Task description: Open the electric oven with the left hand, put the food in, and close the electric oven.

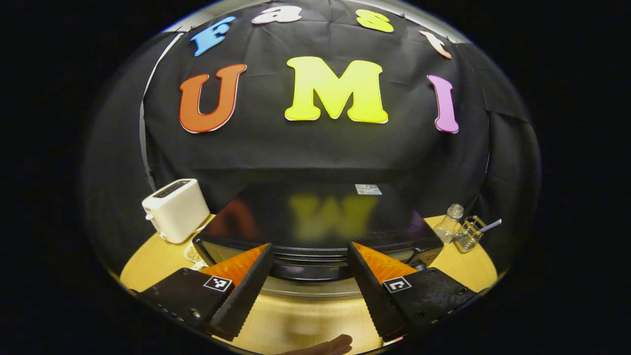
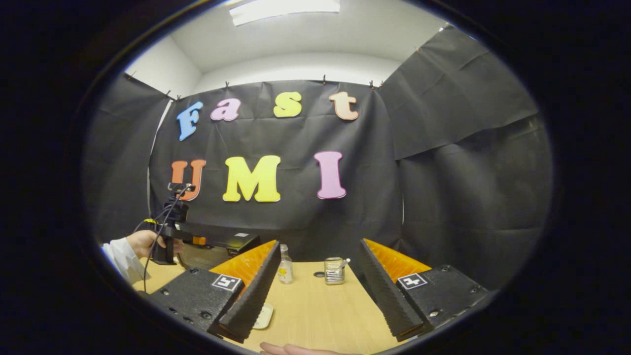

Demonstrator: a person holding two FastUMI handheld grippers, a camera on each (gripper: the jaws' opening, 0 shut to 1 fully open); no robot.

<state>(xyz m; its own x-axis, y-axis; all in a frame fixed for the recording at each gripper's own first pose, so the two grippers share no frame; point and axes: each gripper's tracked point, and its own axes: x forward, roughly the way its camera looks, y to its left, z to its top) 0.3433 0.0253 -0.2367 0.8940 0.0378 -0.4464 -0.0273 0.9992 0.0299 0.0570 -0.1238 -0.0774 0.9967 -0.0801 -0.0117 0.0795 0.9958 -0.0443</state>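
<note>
Black oven (image 1: 315,222) just beyond spread left tongs (image 1: 309,291)

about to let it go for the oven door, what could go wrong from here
1. The left gripper is open and centred on the black electric oven, but the handle is hard to make out, so the fingers may close on the wrong part.
2. The white toaster stands close beside the oven; a sideways swing could knock it.
3. The clear glass bottle and wire holder could tip over if bumped.
</note>
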